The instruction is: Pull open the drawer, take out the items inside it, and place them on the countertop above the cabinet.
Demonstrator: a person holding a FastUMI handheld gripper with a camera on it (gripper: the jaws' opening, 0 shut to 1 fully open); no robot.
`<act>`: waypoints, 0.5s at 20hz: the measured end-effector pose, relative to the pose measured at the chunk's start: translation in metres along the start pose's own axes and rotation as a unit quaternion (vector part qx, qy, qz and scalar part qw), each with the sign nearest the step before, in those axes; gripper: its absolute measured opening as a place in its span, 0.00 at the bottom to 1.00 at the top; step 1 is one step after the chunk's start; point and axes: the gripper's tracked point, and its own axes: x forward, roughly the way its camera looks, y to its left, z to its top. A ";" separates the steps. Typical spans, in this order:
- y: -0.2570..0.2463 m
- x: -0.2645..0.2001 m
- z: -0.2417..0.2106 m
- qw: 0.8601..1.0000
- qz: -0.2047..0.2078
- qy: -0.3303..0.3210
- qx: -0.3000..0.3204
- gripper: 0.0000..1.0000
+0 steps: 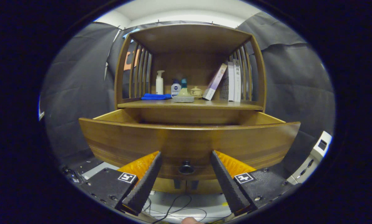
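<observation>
Gripper view: gripper [186, 157] fingers spread wide, gripping nothing, tips just short of drawer [189, 143] front. Drawer pulled out from cabinet [190, 40]; dark knob [186, 168] at lower centre of front panel, between fingers, untouched. Drawer interior hidden behind front panel. Countertop [229, 105] above drawer carries blue cloth [155, 96] near left edge, pump bottle [159, 82], small bottles, sponge [183, 99], books [232, 81] toward right edge.

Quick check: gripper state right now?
Gripper: open, holding nothing; fingers either side of the drawer knob, not pressing it.
</observation>
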 end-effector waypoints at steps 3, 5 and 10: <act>-0.002 0.007 0.004 1.000 -0.008 0.002 0.010 1.00; 0.000 0.011 0.008 1.000 -0.007 0.005 0.013 1.00; 0.001 0.027 0.016 1.000 -0.006 0.005 0.018 1.00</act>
